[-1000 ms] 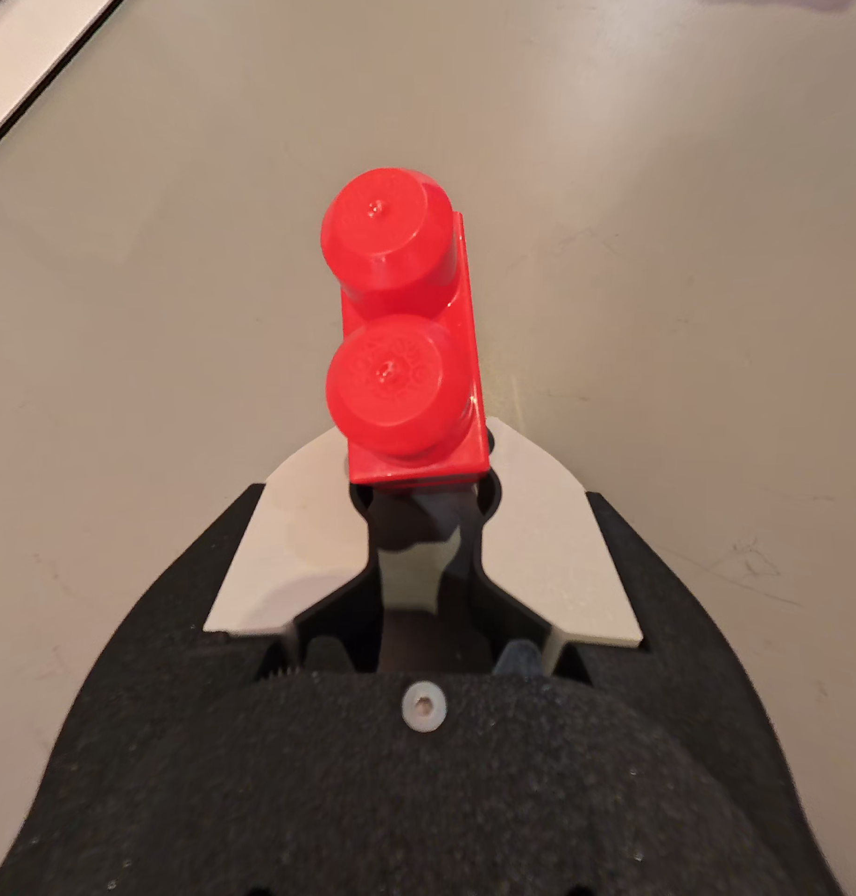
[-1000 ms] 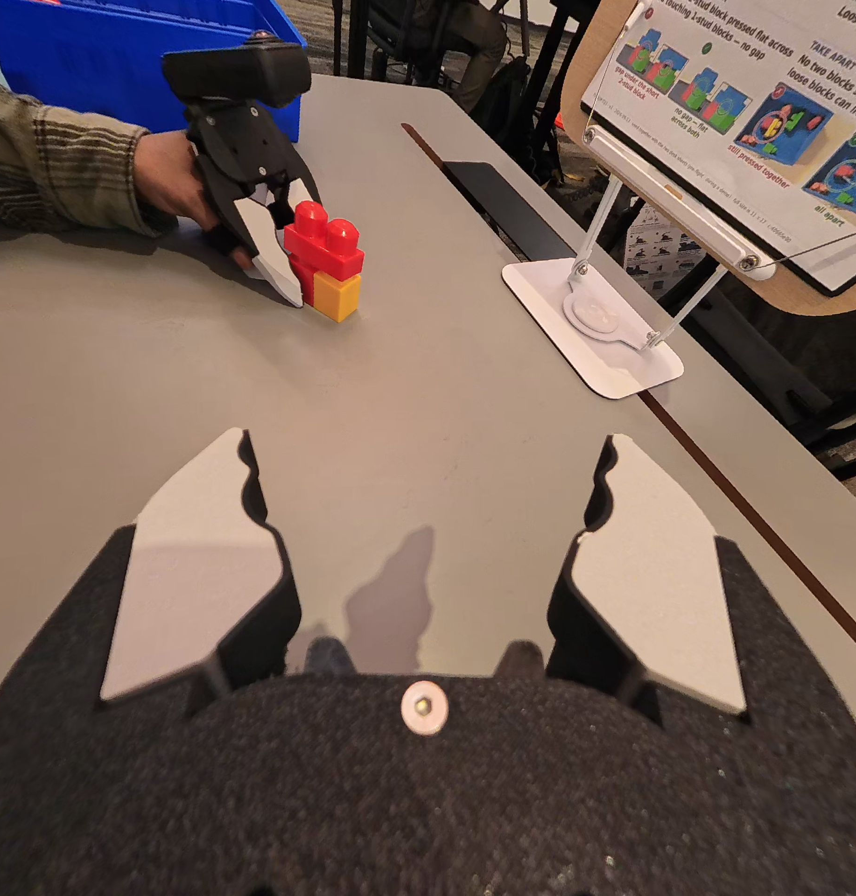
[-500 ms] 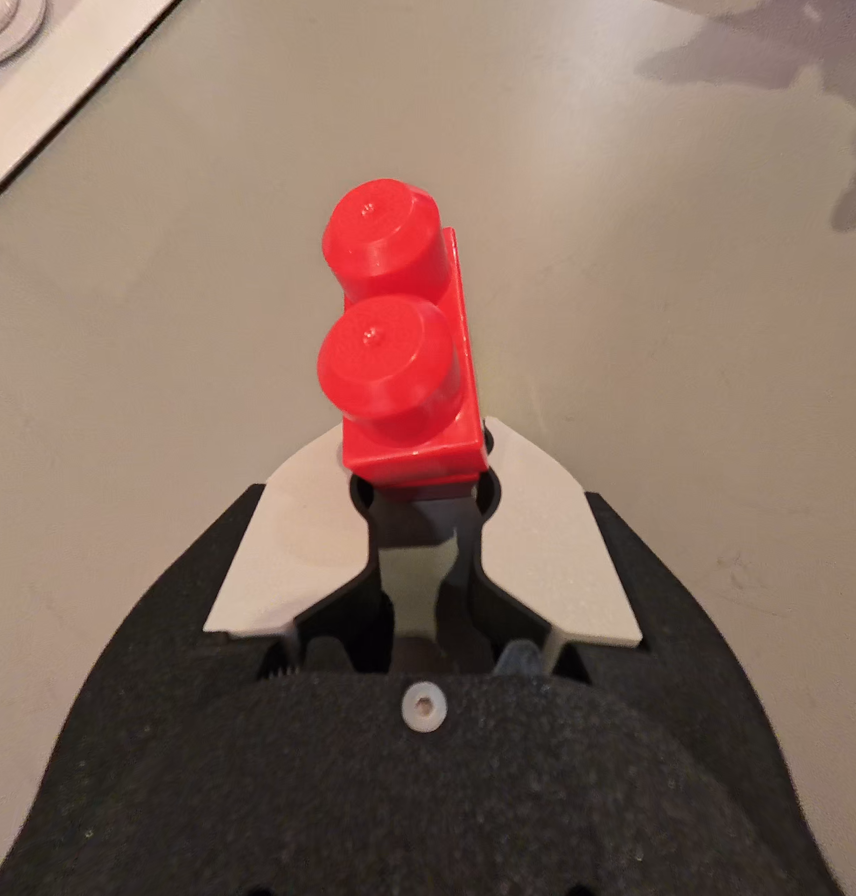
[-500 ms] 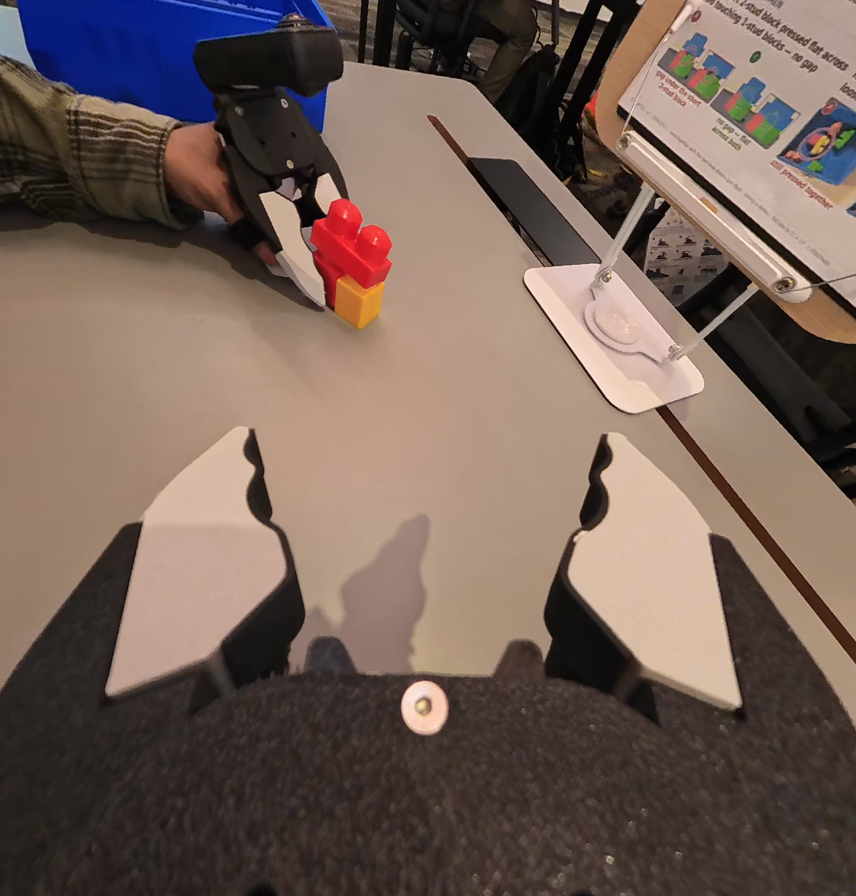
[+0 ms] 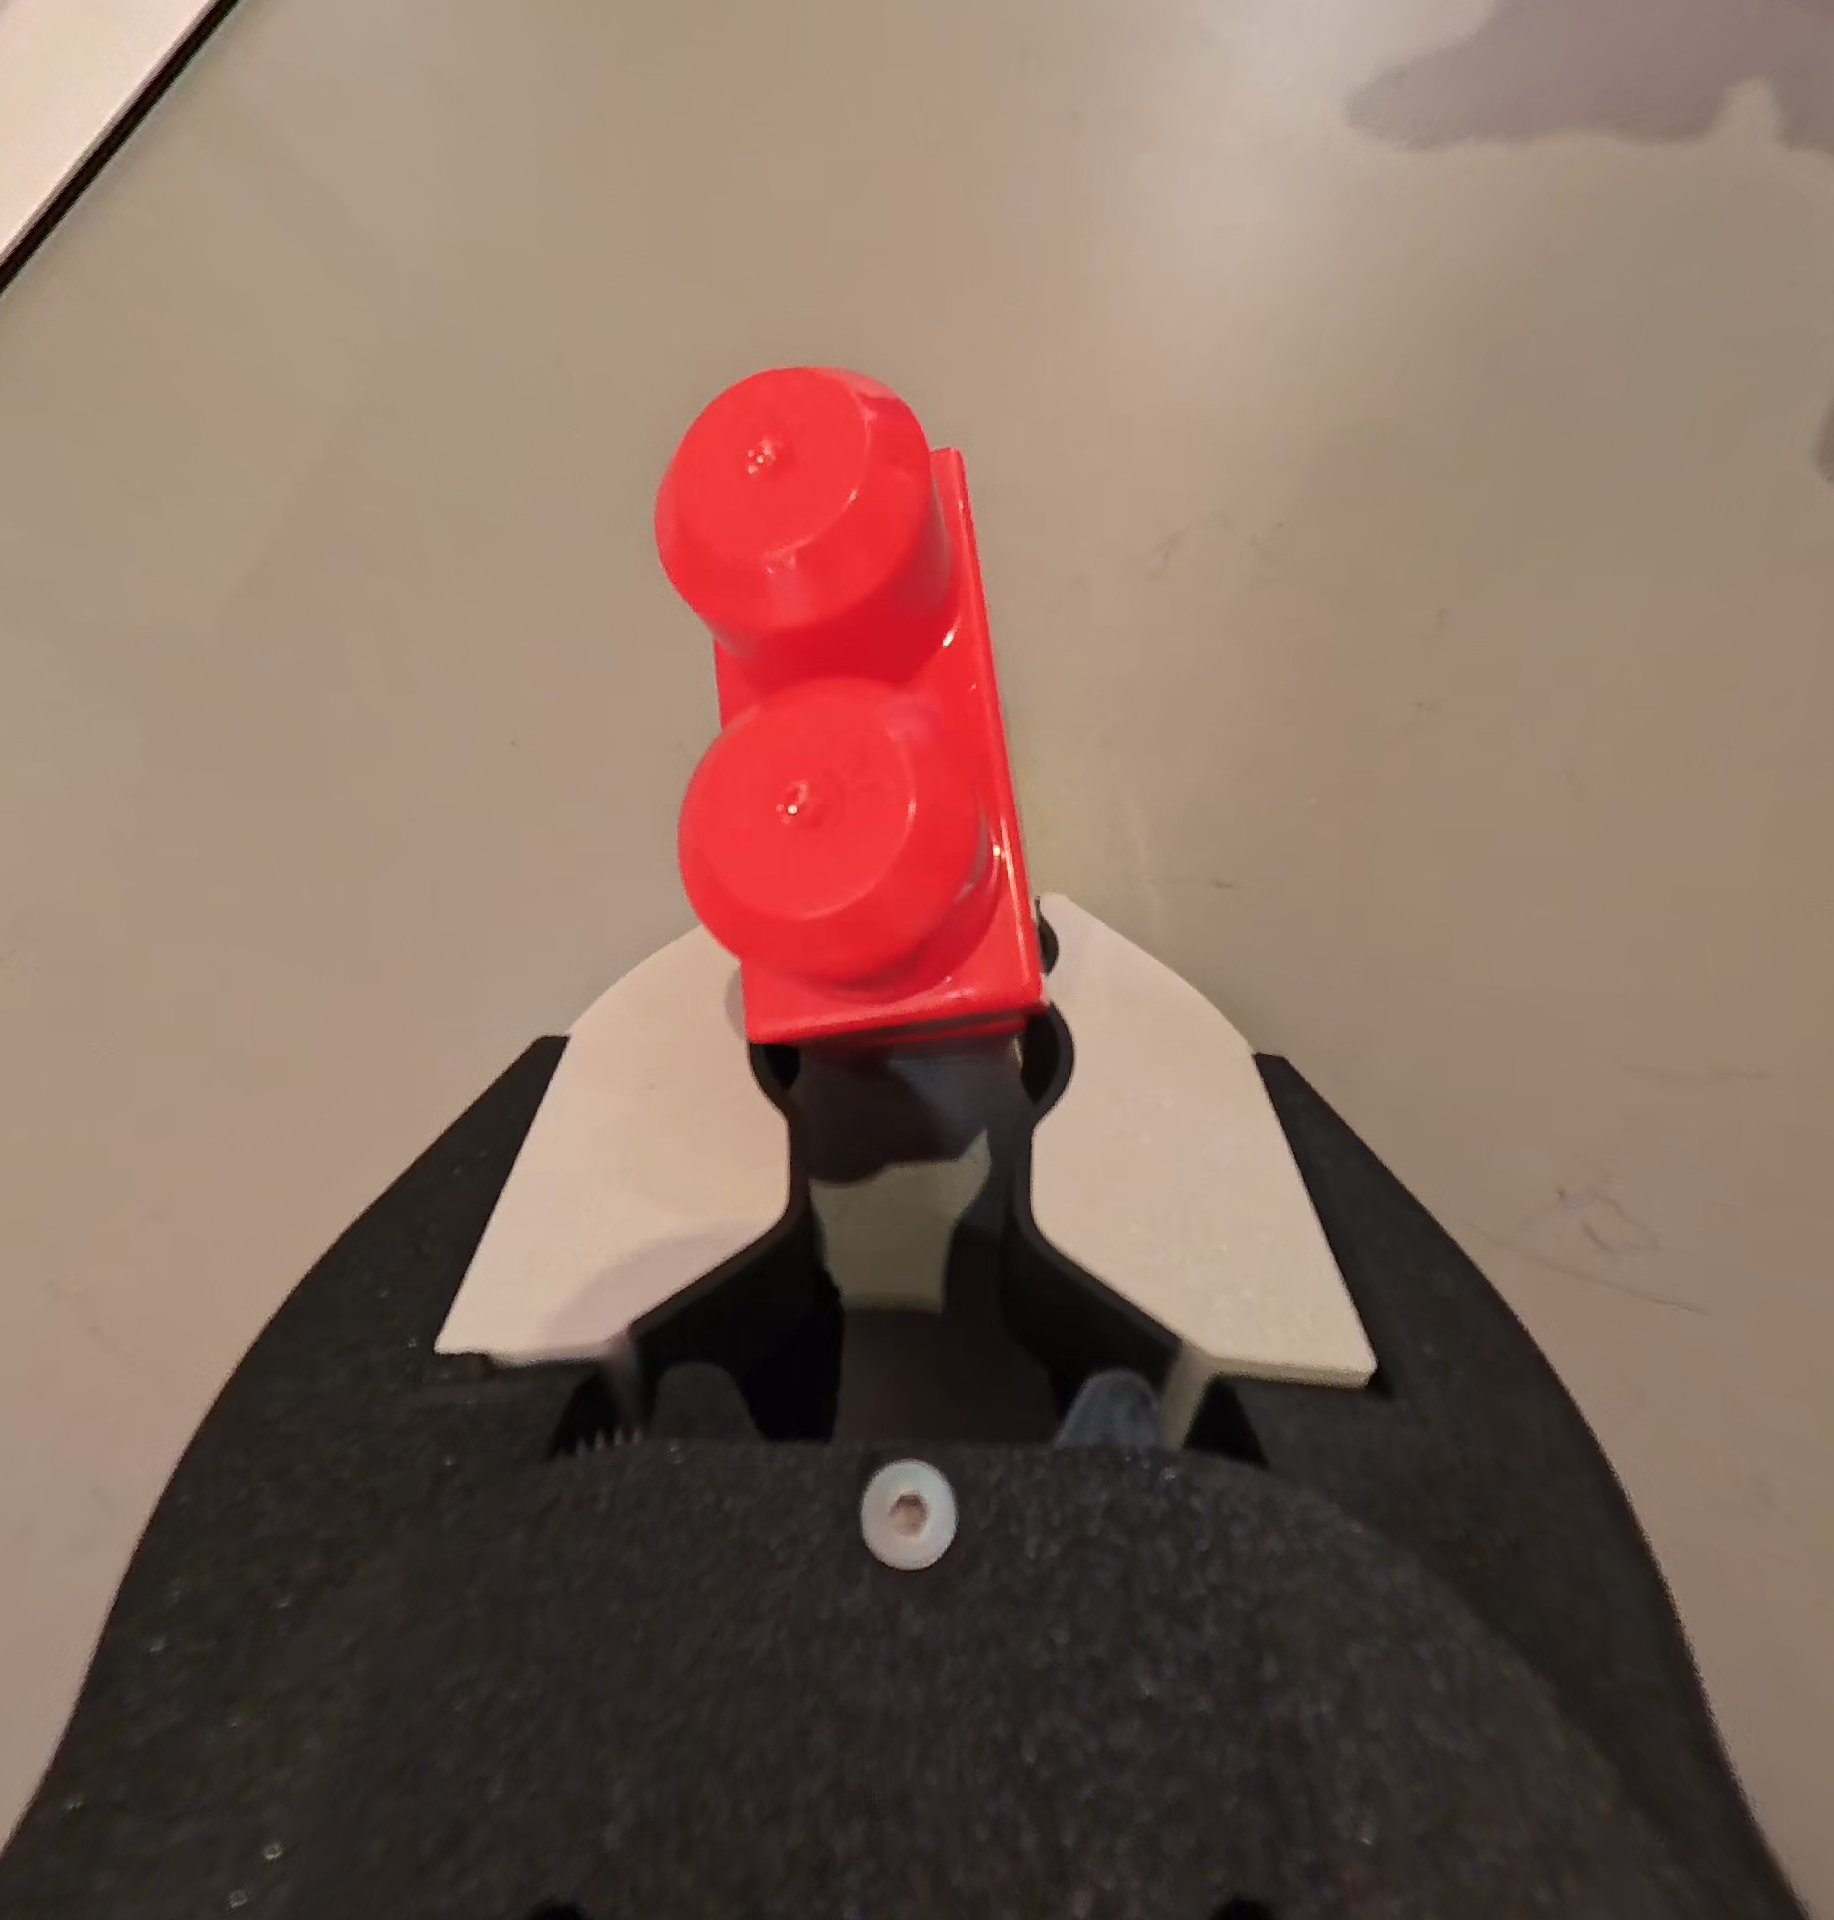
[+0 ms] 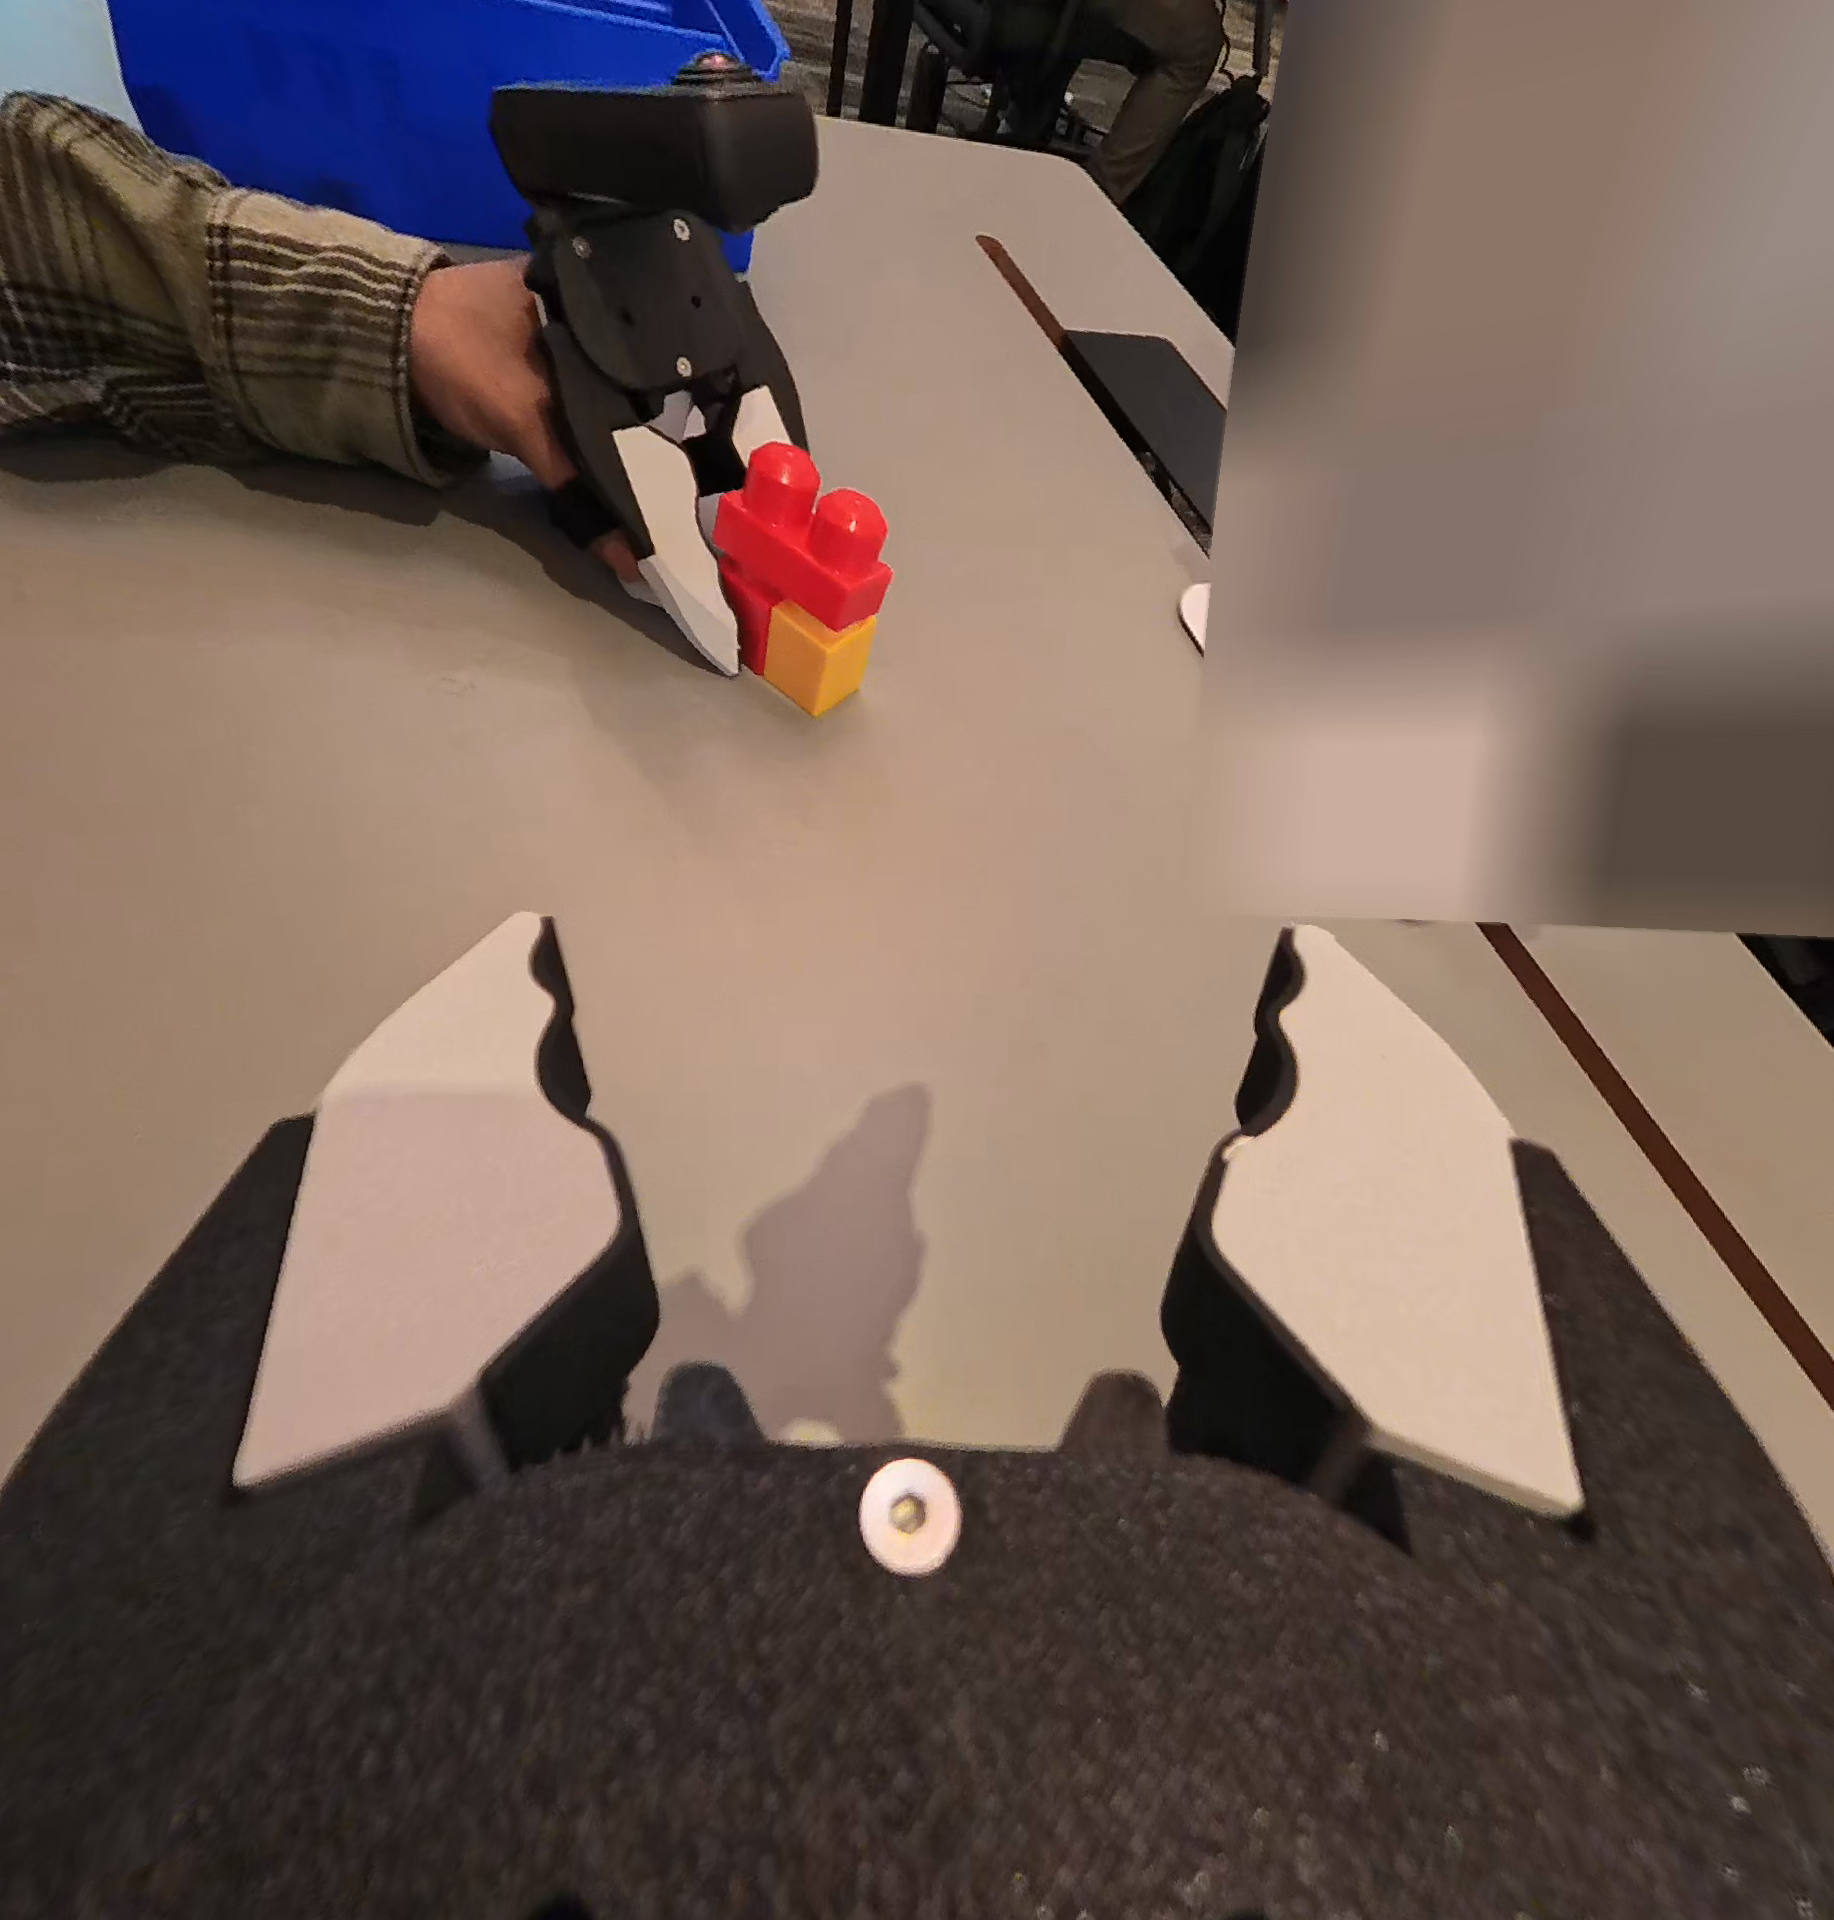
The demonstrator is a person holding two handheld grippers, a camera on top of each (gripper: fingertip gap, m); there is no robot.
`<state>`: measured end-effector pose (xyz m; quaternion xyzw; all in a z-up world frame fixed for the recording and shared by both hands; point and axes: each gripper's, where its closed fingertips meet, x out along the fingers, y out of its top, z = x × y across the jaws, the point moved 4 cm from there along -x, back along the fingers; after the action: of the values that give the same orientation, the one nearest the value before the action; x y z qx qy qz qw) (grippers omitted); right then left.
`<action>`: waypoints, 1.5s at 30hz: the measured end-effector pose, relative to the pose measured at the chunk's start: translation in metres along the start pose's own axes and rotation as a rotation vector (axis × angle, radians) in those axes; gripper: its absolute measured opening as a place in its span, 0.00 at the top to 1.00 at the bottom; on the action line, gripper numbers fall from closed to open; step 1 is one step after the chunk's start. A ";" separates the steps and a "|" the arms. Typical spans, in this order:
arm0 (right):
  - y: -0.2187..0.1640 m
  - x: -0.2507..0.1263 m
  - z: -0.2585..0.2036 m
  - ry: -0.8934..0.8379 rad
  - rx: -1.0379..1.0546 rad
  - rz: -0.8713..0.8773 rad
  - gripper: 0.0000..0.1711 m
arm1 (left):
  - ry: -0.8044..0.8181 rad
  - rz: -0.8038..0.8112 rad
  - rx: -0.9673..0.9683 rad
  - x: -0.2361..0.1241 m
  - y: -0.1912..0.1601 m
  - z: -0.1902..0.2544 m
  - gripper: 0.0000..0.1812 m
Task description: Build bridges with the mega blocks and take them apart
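While left gripper (image 5: 897, 997) jaws clamp red block (image 5: 840, 717), right gripper (image 6: 908, 1039) jaws gape wide

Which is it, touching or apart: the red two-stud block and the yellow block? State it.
Touching. The right wrist view shows the red two-stud block sitting directly on the yellow block, with no gap at the seam.

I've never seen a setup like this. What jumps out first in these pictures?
A bright red two-stud block stands out on the grey table, sitting on a small yellow block and another red block. The left gripper is closed at that stack's side. Nearer the camera, the right gripper is wide open and empty.
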<state>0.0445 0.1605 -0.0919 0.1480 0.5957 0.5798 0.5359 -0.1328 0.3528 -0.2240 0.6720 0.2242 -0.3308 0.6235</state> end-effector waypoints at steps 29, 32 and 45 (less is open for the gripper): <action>0.063 0.199 0.001 0.626 -0.235 -0.090 0.63 | -0.031 0.003 -0.005 0.000 0.000 0.001 0.78; 0.059 0.203 -0.001 0.640 -0.274 -0.112 0.65 | -0.032 0.002 0.001 0.000 0.000 0.002 0.78; 0.052 0.223 -0.012 0.715 -0.346 -0.159 0.84 | -0.036 0.003 -0.002 0.000 0.001 0.002 0.78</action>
<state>-0.0735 0.3463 -0.1551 -0.2018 0.6479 0.6430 0.3551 -0.1325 0.3512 -0.2236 0.6657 0.2123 -0.3420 0.6283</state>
